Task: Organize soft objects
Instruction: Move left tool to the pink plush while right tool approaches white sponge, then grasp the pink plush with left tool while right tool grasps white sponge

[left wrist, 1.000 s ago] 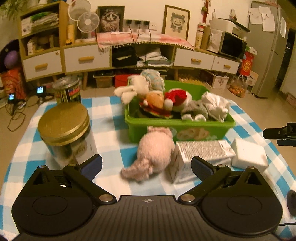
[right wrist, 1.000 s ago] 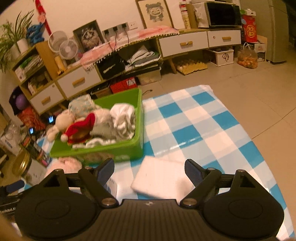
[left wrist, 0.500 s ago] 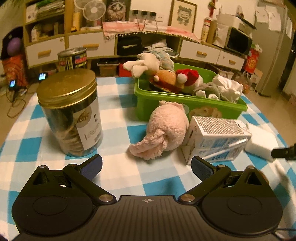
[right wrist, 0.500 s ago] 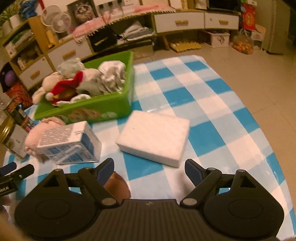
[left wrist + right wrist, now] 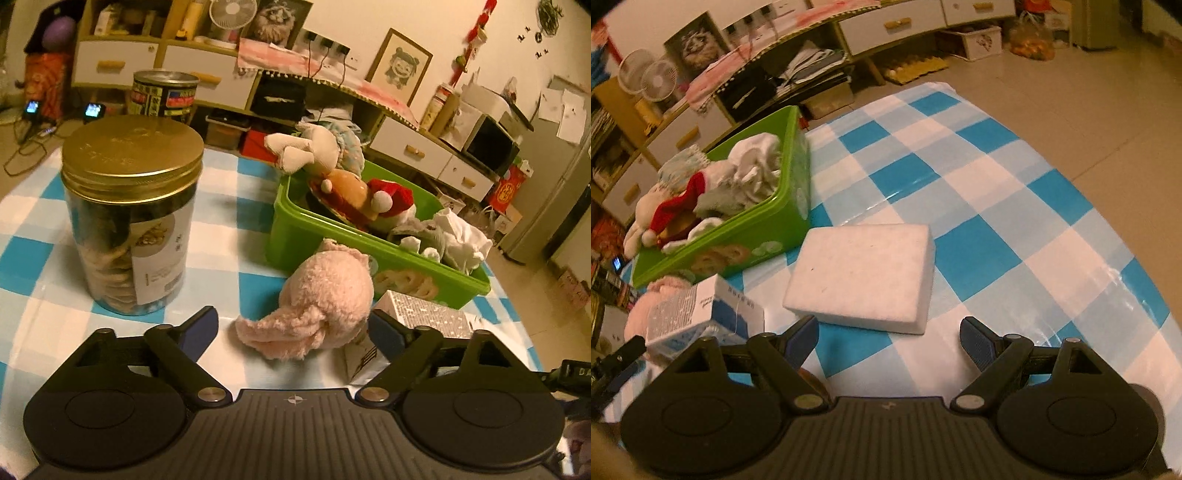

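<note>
A pink plush toy (image 5: 325, 299) lies on the checked cloth in front of the green bin (image 5: 295, 236), which holds several soft toys and white cloths. My left gripper (image 5: 291, 332) straddles the plush's near end. Its jaws are closing, and both pads still stand a little apart from the fur. A white sponge block (image 5: 864, 273) lies flat beside the green bin (image 5: 757, 236). My right gripper (image 5: 890, 338) is open just short of the block's near edge, with nothing between its fingers.
A blue-and-white carton (image 5: 424, 314) lies right of the plush, also seen as the carton (image 5: 701, 310) left of the sponge. A gold-lidded jar (image 5: 133, 221) stands at left and a tin can (image 5: 164, 92) behind it. The table's edge (image 5: 1108, 221) curves off at right.
Both grippers have come down and nearer to the table. The left jaws have narrowed around the pink plush. The sponge now lies right ahead of the right fingertips.
</note>
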Demonstrator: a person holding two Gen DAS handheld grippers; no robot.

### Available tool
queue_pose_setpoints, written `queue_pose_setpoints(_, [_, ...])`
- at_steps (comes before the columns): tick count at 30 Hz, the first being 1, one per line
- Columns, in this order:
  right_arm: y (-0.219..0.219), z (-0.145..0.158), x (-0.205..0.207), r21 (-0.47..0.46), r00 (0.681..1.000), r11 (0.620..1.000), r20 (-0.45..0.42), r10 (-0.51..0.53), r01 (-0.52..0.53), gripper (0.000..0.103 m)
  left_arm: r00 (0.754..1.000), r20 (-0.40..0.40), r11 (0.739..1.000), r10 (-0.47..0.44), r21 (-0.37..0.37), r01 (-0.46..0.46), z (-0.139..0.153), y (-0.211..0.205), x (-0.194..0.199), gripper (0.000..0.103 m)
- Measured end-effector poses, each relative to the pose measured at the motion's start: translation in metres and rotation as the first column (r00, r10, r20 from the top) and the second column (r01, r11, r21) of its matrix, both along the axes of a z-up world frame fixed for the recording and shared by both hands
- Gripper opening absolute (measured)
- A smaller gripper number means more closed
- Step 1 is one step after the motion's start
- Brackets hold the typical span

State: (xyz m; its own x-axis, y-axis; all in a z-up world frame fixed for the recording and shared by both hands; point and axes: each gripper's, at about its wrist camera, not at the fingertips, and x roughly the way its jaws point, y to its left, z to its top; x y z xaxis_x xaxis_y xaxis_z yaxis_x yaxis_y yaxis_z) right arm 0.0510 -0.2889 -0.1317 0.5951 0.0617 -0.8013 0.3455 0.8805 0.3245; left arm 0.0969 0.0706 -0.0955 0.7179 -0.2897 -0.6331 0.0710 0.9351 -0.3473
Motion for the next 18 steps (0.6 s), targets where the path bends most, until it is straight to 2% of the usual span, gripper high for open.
queue_pose_setpoints(4, [-0.006,-0.003,0.003,0.055,0.999,0.998,0.003,-0.040,0.040,0.067,1.000,-0.011,0.999,-0.006,-0.046,0.006,-0.001,-0.002,0.005,0.071])
queue_pose_setpoints(8, [-0.011,-0.004,0.005,0.077,0.998,0.995,0.023,-0.064,0.062,0.064,1.000,-0.002,0.998,-0.021,-0.056,0.020,0.000,-0.008,0.008,0.064])
queue_pose_setpoints(16, [-0.014,-0.007,0.008,0.095,0.997,0.994,0.035,-0.066,0.063,0.044,0.999,0.023,0.998,-0.049,-0.040,0.050,0.003,-0.016,0.009,0.048])
queue_pose_setpoints(18, [-0.013,-0.008,0.008,0.104,0.998,0.993,0.044,-0.054,0.049,0.035,0.998,0.032,0.998,-0.056,-0.023,0.057,0.004,-0.019,0.008,0.044])
